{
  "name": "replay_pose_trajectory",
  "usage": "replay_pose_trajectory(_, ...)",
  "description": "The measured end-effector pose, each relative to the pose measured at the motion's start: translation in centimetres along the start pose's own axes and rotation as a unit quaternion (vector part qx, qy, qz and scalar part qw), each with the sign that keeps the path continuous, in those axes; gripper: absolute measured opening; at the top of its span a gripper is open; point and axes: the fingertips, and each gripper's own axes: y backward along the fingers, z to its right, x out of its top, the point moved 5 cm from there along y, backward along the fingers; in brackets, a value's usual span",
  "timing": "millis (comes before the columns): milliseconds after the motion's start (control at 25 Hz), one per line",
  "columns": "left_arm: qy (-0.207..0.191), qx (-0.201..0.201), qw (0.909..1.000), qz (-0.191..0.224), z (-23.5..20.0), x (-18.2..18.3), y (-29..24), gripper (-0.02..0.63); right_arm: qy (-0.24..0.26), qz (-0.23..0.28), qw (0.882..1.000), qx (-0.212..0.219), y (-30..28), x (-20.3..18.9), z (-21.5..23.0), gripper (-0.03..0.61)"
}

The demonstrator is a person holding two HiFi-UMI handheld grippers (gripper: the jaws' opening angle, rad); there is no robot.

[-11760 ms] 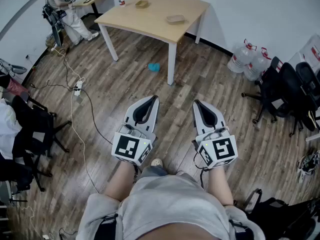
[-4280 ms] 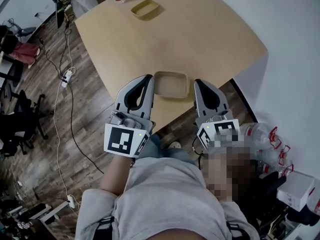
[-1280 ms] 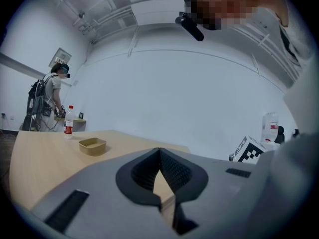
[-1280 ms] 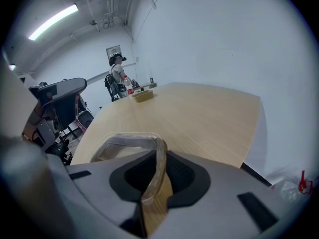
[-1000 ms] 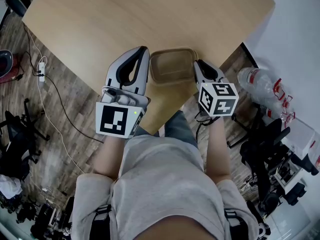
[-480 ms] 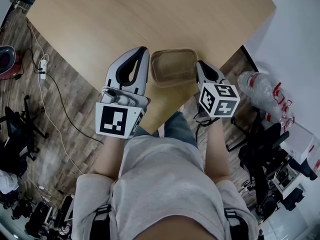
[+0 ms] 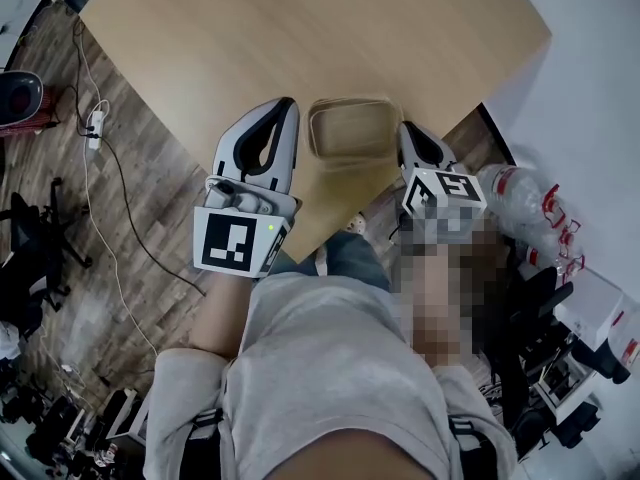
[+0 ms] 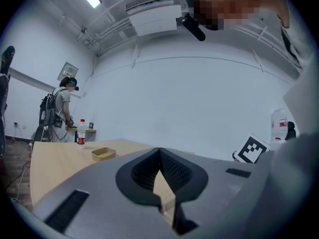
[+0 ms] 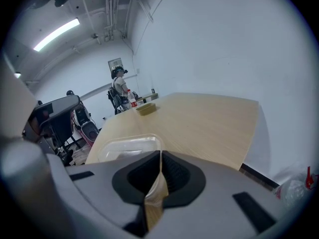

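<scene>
shallow tan tray lying open side up at the bench's near corner, long axis running claw to claw | right claw pinching its right rim | left claw closed on nothing, hovering just beside its left end

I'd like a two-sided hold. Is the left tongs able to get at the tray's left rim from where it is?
Probably yes: the left tongs lies just beside the tray, with nothing between, but its jaws are shut and must open first.
</scene>
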Motion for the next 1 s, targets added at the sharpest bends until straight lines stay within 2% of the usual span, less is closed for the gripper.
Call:
replay_pose_trajectory(520,-0.012,0.046,0.9983,0.034,2.9,2.4,5.2,0.015,0.034,0.055,0.998,0.024,4.8,2.5,-1.5,0.021)
replay_pose_trajectory(1000,-0.022,0.073,0.995,0.065,7.2,4.0,9.0,0.015,0.064,0.115,0.99,0.044,11.2,3.9,-2.1,0.021)
